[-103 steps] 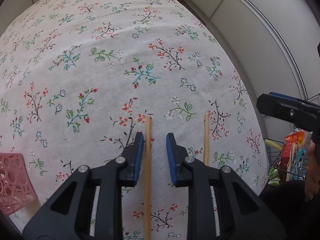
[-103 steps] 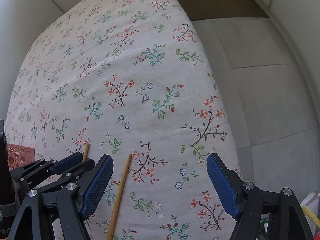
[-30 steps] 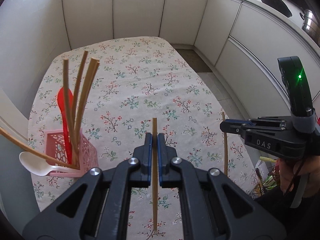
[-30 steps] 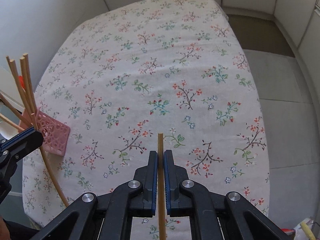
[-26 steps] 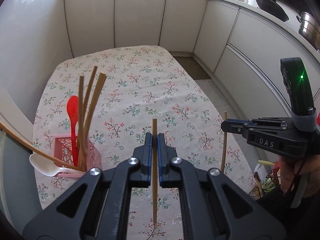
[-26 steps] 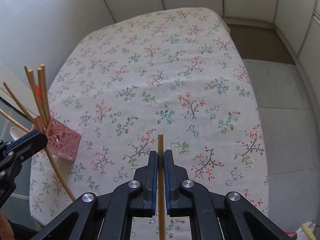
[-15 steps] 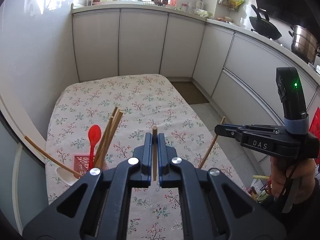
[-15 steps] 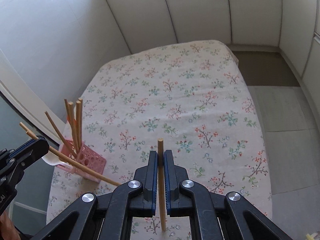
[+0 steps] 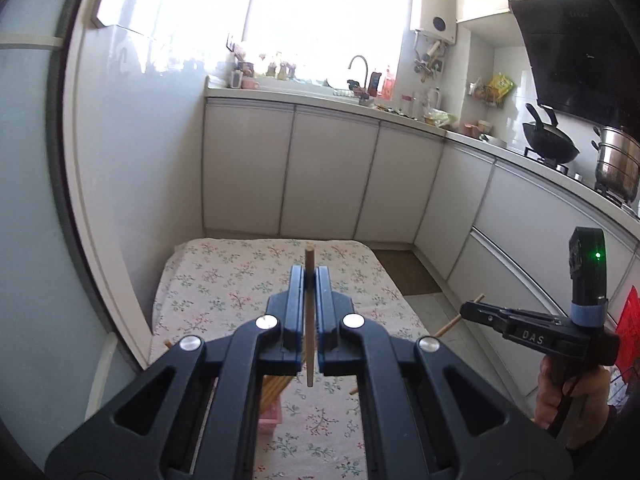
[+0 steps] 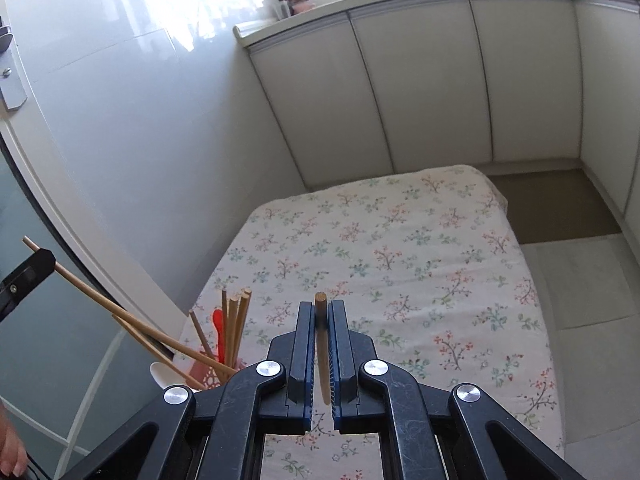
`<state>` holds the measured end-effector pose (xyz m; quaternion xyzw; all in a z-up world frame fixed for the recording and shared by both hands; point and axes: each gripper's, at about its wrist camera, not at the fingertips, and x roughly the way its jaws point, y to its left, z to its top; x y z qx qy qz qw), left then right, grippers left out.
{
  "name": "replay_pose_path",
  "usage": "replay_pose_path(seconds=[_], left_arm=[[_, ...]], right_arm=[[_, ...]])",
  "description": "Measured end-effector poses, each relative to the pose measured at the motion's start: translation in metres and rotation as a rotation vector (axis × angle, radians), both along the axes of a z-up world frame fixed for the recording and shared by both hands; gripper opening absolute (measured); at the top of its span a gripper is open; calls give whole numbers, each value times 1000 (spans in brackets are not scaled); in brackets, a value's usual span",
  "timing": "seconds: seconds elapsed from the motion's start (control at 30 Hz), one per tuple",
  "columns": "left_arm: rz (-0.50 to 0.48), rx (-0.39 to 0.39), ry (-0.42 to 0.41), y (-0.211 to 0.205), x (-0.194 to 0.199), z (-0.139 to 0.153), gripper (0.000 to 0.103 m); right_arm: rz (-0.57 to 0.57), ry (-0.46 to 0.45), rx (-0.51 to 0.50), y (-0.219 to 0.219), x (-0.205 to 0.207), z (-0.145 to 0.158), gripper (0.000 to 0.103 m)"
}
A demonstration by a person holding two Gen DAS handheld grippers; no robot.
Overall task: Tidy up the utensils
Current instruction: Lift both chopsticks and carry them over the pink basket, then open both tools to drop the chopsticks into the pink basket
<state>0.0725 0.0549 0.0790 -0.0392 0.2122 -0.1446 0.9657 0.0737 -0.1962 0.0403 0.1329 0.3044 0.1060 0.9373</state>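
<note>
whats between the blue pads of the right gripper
A single wooden chopstick, clamped upright between the pads of the right gripper, its round tip poking just above them. The right wrist view shows this.

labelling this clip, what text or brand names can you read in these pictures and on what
"DAS": white letters on the side of the right gripper, seen from the left wrist view.
Water heater on the wall: its round display is too small to read.
Bottles and packets on the counter: labels too blurred to read.
Right wrist view: no readable text.
</note>
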Motion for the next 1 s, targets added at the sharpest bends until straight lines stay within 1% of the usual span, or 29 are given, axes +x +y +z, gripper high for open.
replay_pose_path(seconds=[0.07,0.17,0.27,0.43,0.57,0.7,0.83,0.9,0.93,1.0], left_arm=[[55,17,-13,8,3,-2,6],[115,41,-6,15,10,-8,5],[134,47,15,15,20,-17,6],[164,99,38,6,37,-36,5],[194,140,41,3,48,-46,6],[200,151,56,2,57,-56,6],[196,162,90,2,66,-67,6],[181,164,120,2,69,-72,6],[174,154,134,4,71,-74,7],[155,129,157,6,69,-74,16]], right_arm=[[6,2,0,3,1,0,5],[12,7,1,5,2,-2,5],[15,11,1,7,4,-4,5],[21,19,-2,11,6,-7,5],[24,22,-4,11,7,-8,5],[23,23,-2,11,7,-9,5],[23,23,-1,11,8,-9,5],[25,22,2,11,8,-9,5],[28,20,3,12,8,-9,5],[36,17,12,13,8,-8,5]])
